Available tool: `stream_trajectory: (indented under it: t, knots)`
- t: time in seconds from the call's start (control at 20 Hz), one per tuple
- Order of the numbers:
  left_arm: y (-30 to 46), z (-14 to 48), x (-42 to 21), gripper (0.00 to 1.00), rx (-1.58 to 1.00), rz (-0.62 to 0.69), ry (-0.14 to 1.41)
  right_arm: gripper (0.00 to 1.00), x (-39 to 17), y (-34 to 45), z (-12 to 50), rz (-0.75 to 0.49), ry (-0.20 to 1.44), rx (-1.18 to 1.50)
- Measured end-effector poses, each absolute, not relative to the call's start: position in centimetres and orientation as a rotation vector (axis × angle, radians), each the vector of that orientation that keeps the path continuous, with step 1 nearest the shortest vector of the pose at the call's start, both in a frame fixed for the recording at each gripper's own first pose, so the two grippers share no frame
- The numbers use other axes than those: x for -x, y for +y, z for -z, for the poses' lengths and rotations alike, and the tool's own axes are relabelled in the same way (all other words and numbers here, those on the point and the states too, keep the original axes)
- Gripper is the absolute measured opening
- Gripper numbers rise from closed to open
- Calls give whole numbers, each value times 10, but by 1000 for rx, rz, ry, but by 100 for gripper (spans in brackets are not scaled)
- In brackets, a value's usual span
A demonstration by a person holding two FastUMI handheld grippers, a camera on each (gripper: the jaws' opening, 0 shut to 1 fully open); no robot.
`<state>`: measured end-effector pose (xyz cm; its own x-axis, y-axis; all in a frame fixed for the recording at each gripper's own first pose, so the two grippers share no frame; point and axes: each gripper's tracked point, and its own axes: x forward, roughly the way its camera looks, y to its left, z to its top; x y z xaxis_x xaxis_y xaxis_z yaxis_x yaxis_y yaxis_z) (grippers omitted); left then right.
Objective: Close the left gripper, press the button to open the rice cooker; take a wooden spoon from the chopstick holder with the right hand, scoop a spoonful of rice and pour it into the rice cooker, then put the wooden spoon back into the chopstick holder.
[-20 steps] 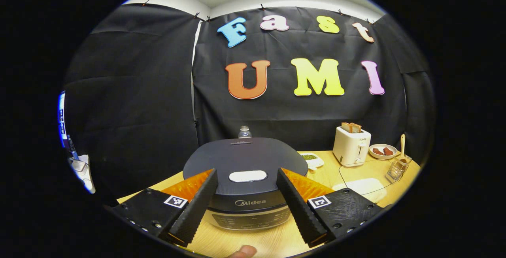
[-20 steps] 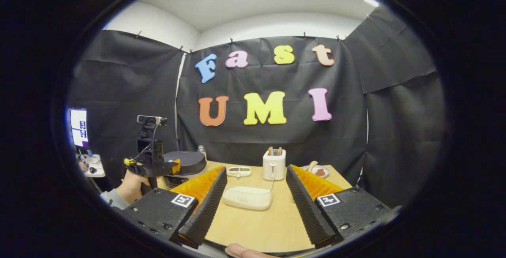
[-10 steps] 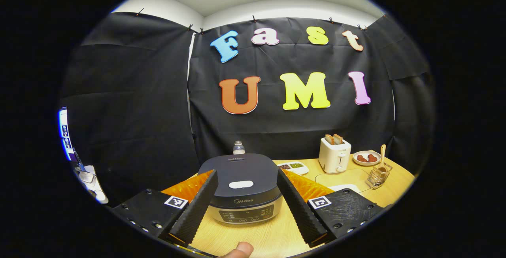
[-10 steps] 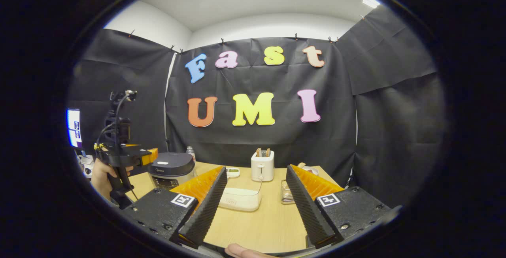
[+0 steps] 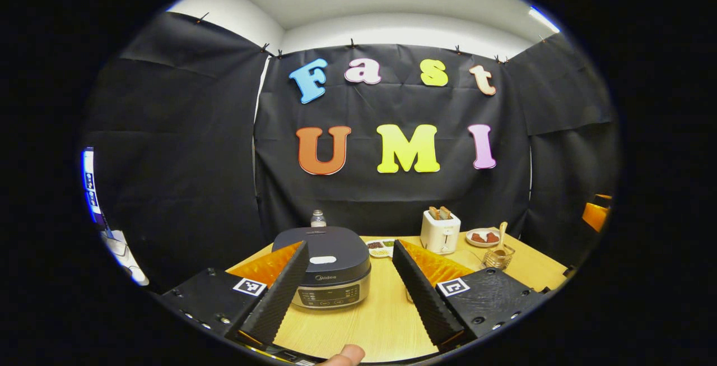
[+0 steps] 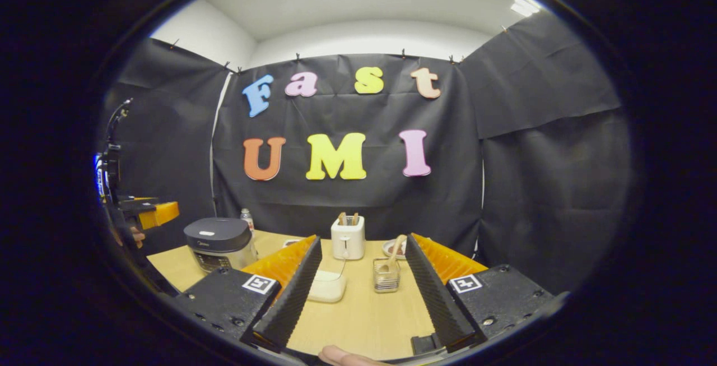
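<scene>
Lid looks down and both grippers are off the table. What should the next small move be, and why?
Probably shut the left gripper: its fingers stand wide apart, the rice cooker is closed, and the pale button on the lid lies straight ahead between them. The wooden spoon sits in the chopstick holder, untouched.

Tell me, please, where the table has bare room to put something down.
Bare wood lies in front of the rice cooker and near the table edge before the clear container and chopstick holder. Behind them, around the toaster, it is crowded.
</scene>
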<state>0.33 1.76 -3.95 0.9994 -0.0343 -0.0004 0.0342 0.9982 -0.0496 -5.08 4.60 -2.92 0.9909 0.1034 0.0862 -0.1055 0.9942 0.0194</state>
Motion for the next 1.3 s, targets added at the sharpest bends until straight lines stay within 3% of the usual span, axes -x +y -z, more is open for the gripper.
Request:
stream_trajectory:
  t: [0.45, 0.55, 0.6, 0.7, 0.75, 0.85, 1.15, 1.2, 1.25, 1.3]
  knots:
    - [-1, 2, 48, 95, 6, 91, -84, 97, 50, 29, 15, -77, -81, -37]
    - [-6, -5, 52, 95, 1, 106, -108, 93, 54, 25, 3, -67, -102, -26]
    - [-8, -6, 53, 95, 2, 114, -112, 97, 56, 24, -2, -63, -108, -20]
    - [-8, -5, 53, 95, -3, 112, -112, 93, 58, 24, -6, -56, -116, -9]
    - [-6, -6, 54, 95, -6, 104, -114, 97, 60, 22, -7, -53, -119, -5]
    - [-8, -1, 54, 95, -4, 106, -103, 93, 60, 19, -5, -43, -116, -6]
    - [1, 1, 57, 95, 25, 98, -115, 93, 57, 20, 6, -49, -82, -49]
    - [2, 3, 57, 95, 26, 100, -110, 97, 57, 22, 8, -58, -77, -58]
    - [2, 6, 58, 100, 27, 98, -102, 93, 56, 22, 9, -61, -77, -67]
    - [3, 8, 58, 95, 24, 99, -99, 97, 55, 20, 10, -60, -79, -76]
